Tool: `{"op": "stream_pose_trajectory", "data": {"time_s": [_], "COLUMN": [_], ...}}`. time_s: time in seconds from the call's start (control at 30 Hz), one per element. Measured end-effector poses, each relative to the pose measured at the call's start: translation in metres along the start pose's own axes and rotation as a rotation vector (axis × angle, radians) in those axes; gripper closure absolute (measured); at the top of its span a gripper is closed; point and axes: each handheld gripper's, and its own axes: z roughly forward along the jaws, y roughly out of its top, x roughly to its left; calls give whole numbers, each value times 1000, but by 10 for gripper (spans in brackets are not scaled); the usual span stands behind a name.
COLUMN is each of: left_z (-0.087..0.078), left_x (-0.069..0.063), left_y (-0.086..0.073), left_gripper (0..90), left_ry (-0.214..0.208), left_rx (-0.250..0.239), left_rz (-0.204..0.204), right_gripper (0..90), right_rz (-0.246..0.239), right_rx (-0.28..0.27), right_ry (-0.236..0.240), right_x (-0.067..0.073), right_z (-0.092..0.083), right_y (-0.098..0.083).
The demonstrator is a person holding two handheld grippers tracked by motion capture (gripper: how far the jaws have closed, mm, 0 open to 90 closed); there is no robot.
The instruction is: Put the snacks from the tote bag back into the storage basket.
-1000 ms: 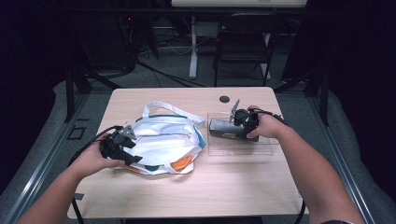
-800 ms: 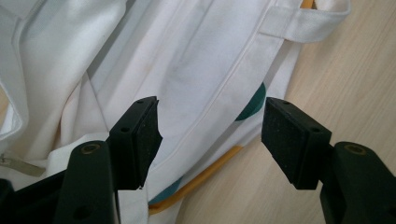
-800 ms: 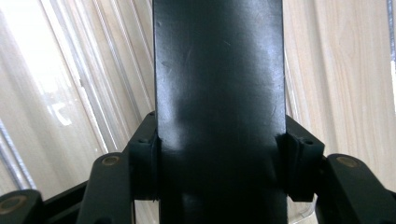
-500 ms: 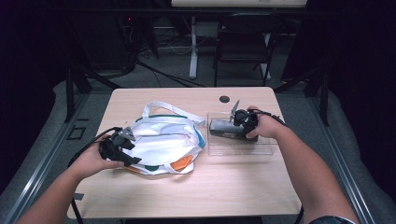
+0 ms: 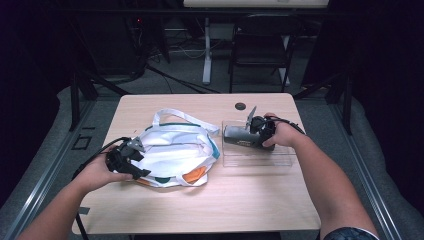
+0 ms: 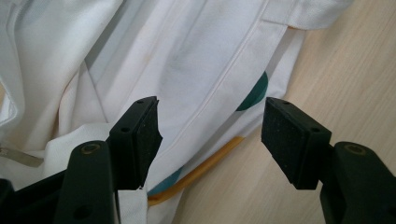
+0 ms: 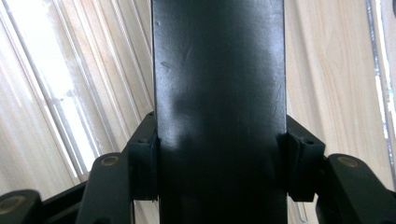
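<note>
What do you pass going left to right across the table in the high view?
Left gripper → white bag → dark grey block held over the clear tray → right gripper → right hand.

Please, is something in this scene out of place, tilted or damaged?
Nothing is clearly damaged or spilled. The white cloth bag lies crumpled and flat on the wooden table. The right gripper clamps a dark rectangular block above the clear plastic tray.
</note>
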Motion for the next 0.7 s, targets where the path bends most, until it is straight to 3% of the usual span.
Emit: {"op": "stream_pose_trajectory", "data": {"time_s": [0.3,0.4,0.47,0.5,0.7], "left_z": [-1,0,1,1,2], "left_x": [0,-1,-1,-1,-1], "left_y": [1,1,1,1,0], "left_gripper": [370,370,370,370,370], "left_ry": [2,0,0,0,1], "left_rx": [7,6,7,8,9], "left_rz": [3,4,5,6,1], "right_gripper": [360,320,300,294,280], "right_rz": [28,53,52,75,62], "right_rx": [4,-28,-15,-38,-22], "right_ry": [-5,-11,-7,-10,-17], "right_x": [0,1,-1,1,1], "right_z": [5,4,0,2,-2], "right_y": [1,2,3,3,4]}}
